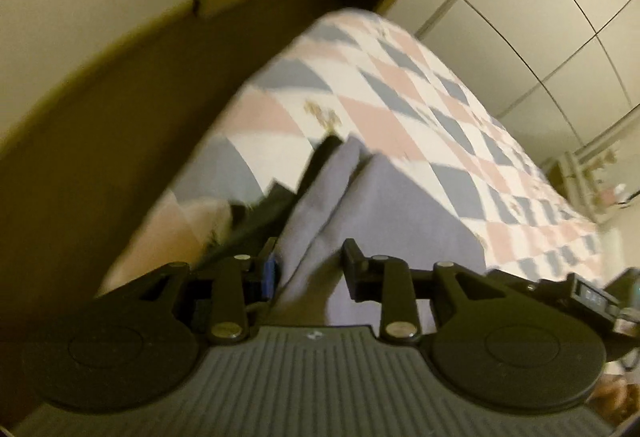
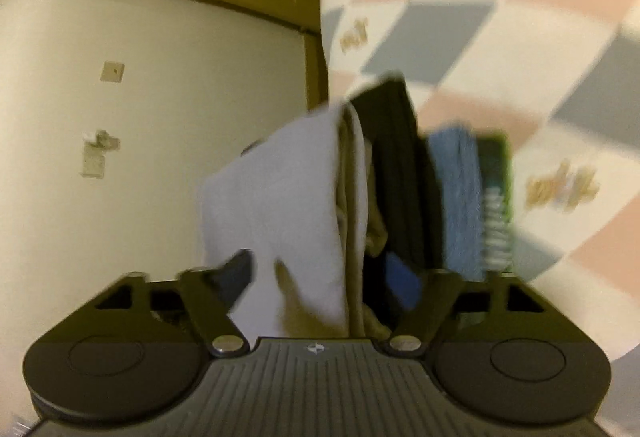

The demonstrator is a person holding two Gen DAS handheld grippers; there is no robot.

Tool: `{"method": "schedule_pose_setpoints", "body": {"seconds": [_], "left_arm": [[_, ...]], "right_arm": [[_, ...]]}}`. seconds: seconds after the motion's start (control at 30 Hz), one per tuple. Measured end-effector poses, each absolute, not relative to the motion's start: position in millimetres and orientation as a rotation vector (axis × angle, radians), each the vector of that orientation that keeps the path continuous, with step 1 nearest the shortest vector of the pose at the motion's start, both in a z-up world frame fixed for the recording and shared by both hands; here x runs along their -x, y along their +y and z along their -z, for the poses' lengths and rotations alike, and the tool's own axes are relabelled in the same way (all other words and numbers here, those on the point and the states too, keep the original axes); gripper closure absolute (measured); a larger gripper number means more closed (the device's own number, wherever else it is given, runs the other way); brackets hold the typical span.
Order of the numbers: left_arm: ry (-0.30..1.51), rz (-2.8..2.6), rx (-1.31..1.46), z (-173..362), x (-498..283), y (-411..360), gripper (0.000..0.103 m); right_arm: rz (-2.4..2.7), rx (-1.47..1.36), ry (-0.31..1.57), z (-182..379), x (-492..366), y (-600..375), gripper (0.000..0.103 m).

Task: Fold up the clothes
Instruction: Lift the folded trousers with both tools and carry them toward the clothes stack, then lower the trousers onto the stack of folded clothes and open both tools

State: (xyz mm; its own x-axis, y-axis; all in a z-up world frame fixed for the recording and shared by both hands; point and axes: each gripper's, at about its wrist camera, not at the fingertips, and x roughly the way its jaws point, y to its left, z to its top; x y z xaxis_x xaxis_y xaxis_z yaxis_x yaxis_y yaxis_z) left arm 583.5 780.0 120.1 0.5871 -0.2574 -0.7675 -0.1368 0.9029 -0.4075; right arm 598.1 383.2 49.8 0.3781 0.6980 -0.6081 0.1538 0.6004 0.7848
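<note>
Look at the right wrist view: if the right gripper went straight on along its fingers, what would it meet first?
Most likely the pale lavender garment, whose folds already lie between the right gripper fingers. The dark and blue clothes sit beside it; blur leaves depth unclear.

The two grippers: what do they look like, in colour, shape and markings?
Both are black. The left gripper and the right gripper each have a grey ribbed plate with a small emblem, two round black discs beside it, and linkage bars with silver pivot pins. The left fingers are blocky, with a blue part by one.
</note>
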Motion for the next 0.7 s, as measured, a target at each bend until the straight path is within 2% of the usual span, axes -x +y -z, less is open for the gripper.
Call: {"method": "schedule_pose_setpoints", "body": {"seconds": [0.1, 0.17, 0.2, 0.27, 0.3, 0.43, 0.5, 0.57, 0.7], "left_arm": [[0.862, 0.037, 0.409, -158.7, -568.4, 769.1, 0.077], [0.819, 0.109, 0.403, -178.1, -568.2, 756.0, 0.077], [0.803, 0.151, 0.395, -184.3, -568.9, 747.6, 0.077], [0.798, 0.2, 0.339, -181.2, -579.1, 728.4, 0.076], [0.807, 0.2, 0.317, -174.4, -588.1, 720.1, 0.077], [0.853, 0.154, 0.314, -129.6, -623.0, 716.2, 0.088], [0.854, 0.126, 0.293, -104.2, -630.1, 721.9, 0.093], [0.84, 0.134, 0.31, -83.9, -631.0, 731.9, 0.094], [0.829, 0.122, 0.432, -80.7, -627.1, 755.7, 0.101]], "right_arm": [[-0.419, -0.733, 1.085, -58.1, -598.3, 392.2, 0.019], [-0.421, -0.625, 1.034, -63.7, -598.4, 398.2, 0.034], [-0.422, -0.572, 1.009, -66.5, -598.4, 401.2, 0.048], [-0.422, -0.466, 0.956, -72.0, -598.5, 407.3, 0.066], [-0.422, -0.413, 0.929, -74.8, -598.6, 410.3, 0.07], [-0.419, -0.204, 0.818, -85.9, -598.8, 422.3, 0.072], [-0.419, -0.153, 0.832, -72.6, -606.5, 431.6, 0.072], [-0.425, -0.134, 0.854, -57.4, -611.0, 438.4, 0.072], [-0.432, -0.174, 0.879, -50.1, -617.7, 437.0, 0.069]]}}
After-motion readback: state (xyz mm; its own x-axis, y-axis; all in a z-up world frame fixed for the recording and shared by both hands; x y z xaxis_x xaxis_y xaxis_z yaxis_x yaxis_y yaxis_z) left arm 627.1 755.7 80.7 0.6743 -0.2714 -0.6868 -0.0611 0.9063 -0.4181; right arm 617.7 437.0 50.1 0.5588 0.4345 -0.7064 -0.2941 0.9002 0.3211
